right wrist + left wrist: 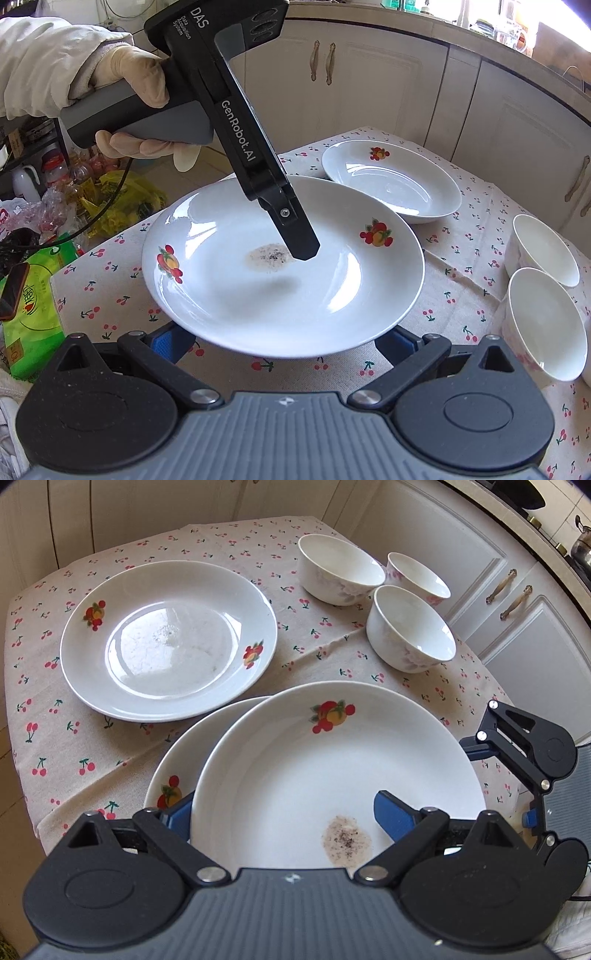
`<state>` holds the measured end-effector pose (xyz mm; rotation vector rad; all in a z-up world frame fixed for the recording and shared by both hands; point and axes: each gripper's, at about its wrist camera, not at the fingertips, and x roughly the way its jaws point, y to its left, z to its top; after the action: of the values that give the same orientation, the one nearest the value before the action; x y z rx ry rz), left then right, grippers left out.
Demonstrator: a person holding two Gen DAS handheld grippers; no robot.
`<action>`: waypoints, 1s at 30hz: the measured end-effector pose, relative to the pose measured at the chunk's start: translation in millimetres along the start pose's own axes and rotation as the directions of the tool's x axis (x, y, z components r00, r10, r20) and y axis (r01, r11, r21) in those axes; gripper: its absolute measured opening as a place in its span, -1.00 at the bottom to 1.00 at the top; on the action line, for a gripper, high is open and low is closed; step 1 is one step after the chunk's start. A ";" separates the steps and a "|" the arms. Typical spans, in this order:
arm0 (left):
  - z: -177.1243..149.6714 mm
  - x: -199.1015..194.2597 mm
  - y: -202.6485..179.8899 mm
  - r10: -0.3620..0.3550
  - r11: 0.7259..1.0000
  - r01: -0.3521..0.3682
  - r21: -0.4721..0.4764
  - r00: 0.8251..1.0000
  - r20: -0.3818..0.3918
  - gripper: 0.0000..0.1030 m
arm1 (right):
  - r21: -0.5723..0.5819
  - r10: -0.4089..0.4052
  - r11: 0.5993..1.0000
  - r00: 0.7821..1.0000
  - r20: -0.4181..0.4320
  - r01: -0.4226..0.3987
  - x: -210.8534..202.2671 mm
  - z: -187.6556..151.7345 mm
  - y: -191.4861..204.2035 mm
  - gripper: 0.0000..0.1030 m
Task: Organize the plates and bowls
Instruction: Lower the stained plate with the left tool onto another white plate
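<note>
The left gripper (pixel 284 814) sits nearest in the left wrist view, its blue fingers (pixel 393 818) closed on the near rim of a white plate (pixel 332 775), one finger over the rim inside the dish and the other beneath it. In the right wrist view this same plate is lifted and tilted above the cherry-print tablecloth (pixel 436 291), with the upper finger reaching down close to a brownish speckled stain (pixel 345 840) in its middle. A gloved hand (pixel 136 99) grips the tool's handle at the upper left of that view.

The right gripper (pixel 284 345) has its fingers spread wide, one at each side of the plate's near rim; they seem to hold nothing, though the tips are hidden under the plate.

In the left wrist view, a second plate (pixel 173 771) lies just under and to the left of the held one, partly covered by it. Farther away on the left rests a third plate (pixel 168 640) with fruit prints, flat on the cloth and apart from the others. On the far right stand three white bowls (pixel 410 627), upright and close together, in a cluster. Beyond the table (pixel 22 738) run cream cabinets (pixel 517 602) with curved handles.
</note>
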<state>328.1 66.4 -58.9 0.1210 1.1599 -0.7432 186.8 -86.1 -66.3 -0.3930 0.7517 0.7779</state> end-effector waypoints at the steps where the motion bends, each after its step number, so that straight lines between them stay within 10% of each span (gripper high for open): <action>1: 0.3 1.1 0.6 0.002 1.000 -0.002 0.001 1.000 -0.003 0.85 | 0.001 0.000 1.000 1.000 -0.004 0.000 0.5 0.8 -0.1 1.00; 30: 12.5 8.9 -2.6 0.067 0.997 -0.064 0.050 0.996 -0.060 0.85 | 0.029 0.009 1.000 0.999 -0.030 -0.008 -0.3 5.1 1.4 1.00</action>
<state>338.1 54.7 -60.6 0.2228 1.1915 -0.7131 188.0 -82.3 -62.7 -0.3761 0.7930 0.7695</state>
